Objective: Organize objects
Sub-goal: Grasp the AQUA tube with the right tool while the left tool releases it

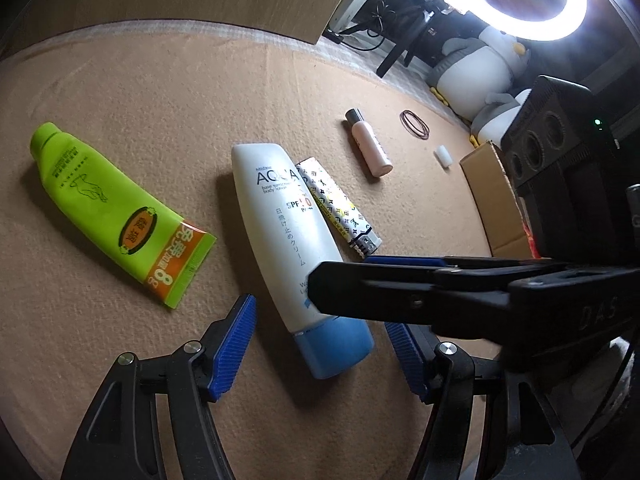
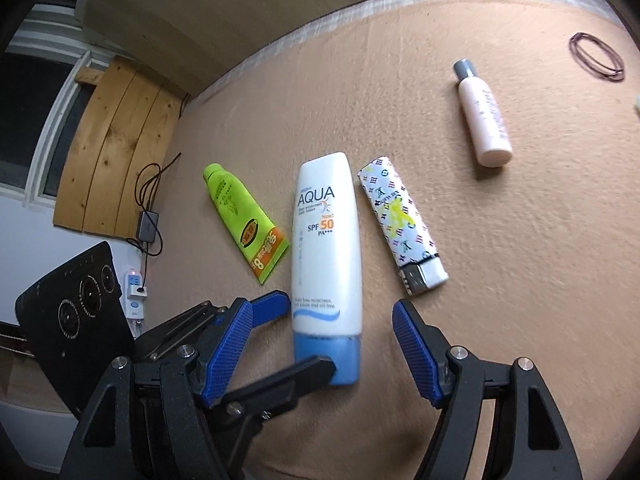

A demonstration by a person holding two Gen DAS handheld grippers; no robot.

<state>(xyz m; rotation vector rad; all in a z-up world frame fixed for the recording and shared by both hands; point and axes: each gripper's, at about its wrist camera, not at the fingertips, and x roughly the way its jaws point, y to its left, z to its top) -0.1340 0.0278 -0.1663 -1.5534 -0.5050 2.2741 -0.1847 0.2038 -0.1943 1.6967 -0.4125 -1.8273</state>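
One sunscreen tube (image 2: 326,256), one green tube (image 2: 244,216), one lighter (image 2: 402,230), one bottle (image 2: 482,116).

Left gripper (image 1: 320,344): black plastic frame, its jaws faced with ribbed blue pads, a round silver screw head on each linkage arm just behind the pads. Right gripper (image 2: 324,344): same build, black triangular cut-out arms behind blue ribbed jaws, silver screws at the pivots. Behind each set of jaws sits a black block with three round recesses.
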